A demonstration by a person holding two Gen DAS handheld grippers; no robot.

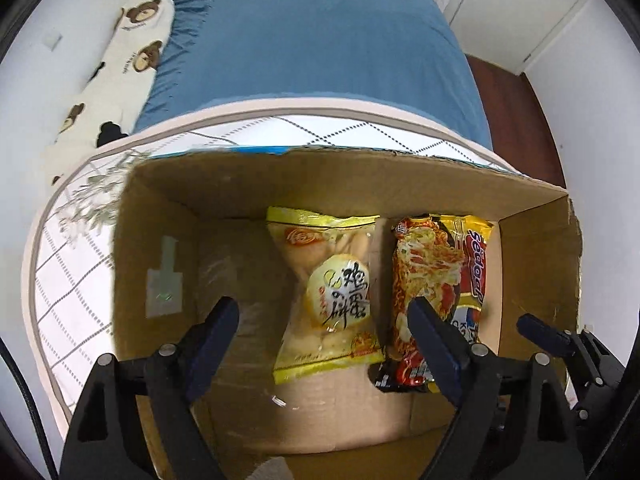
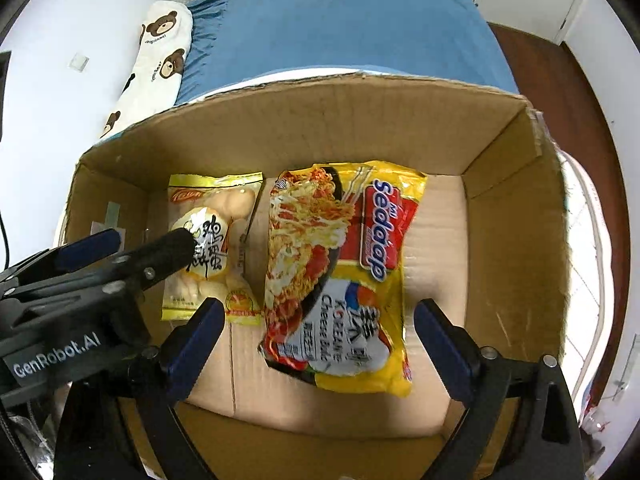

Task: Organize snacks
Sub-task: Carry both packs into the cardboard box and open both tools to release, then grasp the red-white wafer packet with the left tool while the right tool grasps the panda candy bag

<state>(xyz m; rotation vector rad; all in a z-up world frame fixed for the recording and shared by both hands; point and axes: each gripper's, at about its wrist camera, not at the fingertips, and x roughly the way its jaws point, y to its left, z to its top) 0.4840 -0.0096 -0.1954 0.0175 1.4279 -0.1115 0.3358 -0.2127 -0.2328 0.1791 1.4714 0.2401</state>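
Both packs lie flat side by side on the floor of the cardboard box (image 2: 516,184): egg biscuit bag (image 2: 208,248) left, Sedaap noodle pack (image 2: 340,272) right, probably touching. Left gripper (image 1: 324,344) and right gripper (image 2: 320,344) hover above, jaws spread, empty; placing looks finished.

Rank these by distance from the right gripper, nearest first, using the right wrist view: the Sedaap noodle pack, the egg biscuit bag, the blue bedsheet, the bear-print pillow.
1. Sedaap noodle pack: on the box floor, directly below the open right gripper.
2. Egg biscuit bag: beside it, to the left.
3. Blue bedsheet: beyond the box's far wall.
4. Bear-print pillow: far left; depth similar to the bedsheet, too close to call.
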